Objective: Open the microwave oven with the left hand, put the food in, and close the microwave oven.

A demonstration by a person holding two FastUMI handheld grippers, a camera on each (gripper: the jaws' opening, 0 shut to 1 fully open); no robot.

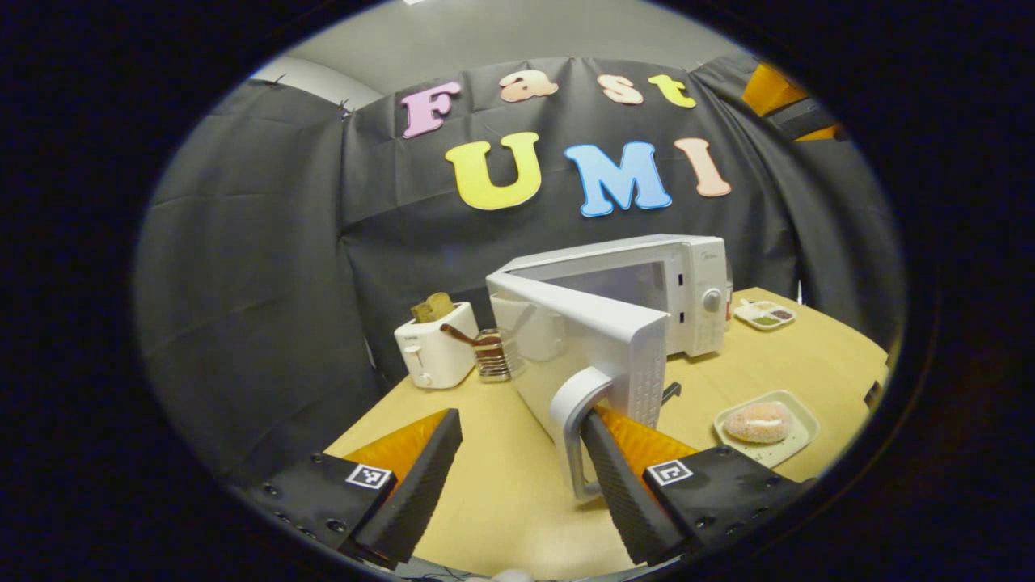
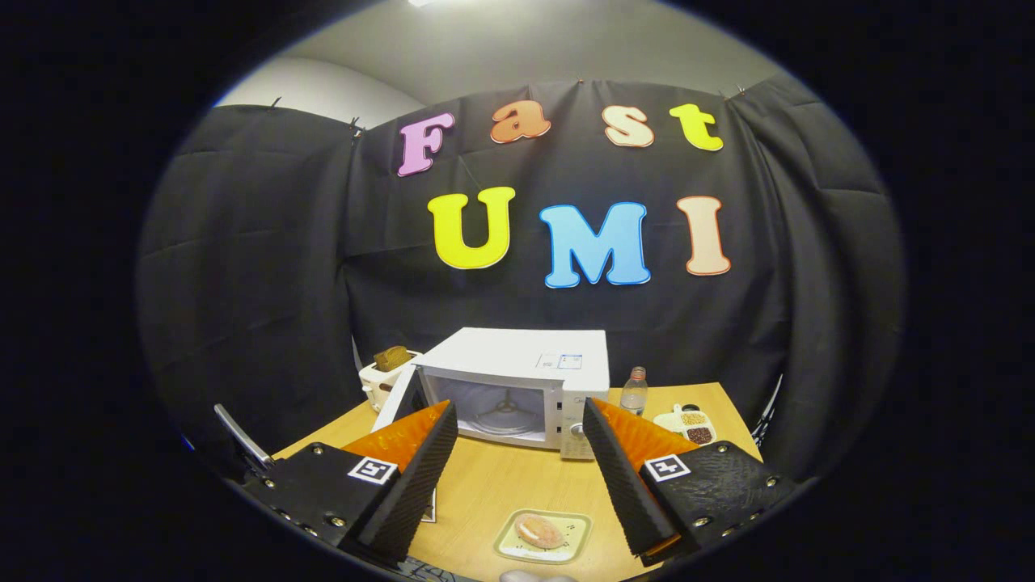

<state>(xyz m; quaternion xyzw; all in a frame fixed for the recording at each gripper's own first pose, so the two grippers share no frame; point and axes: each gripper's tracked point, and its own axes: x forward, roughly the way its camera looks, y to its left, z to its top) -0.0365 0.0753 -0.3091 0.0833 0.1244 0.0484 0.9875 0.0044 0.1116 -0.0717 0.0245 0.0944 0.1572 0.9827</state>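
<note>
The white boxy microwave oven [image 2: 517,384] stands toward the back of the light wooden table [image 2: 493,493], its door [image 1: 578,356] swung open to its left side so the cavity with the glass turntable shows in the right gripper view. The door's white loop handle [image 1: 576,428] sits just at the left gripper [image 1: 517,477], whose right-hand finger [image 1: 618,485] reaches into the loop and touches it, while the other finger is well apart from the door; the tongs stand wide apart, clamped on nothing. The food, a round sugared pastry [image 1: 758,422], lies on a pale square plate [image 2: 508,543] on the table in front of the oven, near the right gripper [image 2: 517,485], which hangs above it with its fingers spread and empty. Left of the oven stands a white toaster [image 1: 434,347] with a brown slice in it; to the oven's right are a clear plastic bottle [image 2: 635,390] and a small white divided dish [image 2: 691,423] of grains.
</note>
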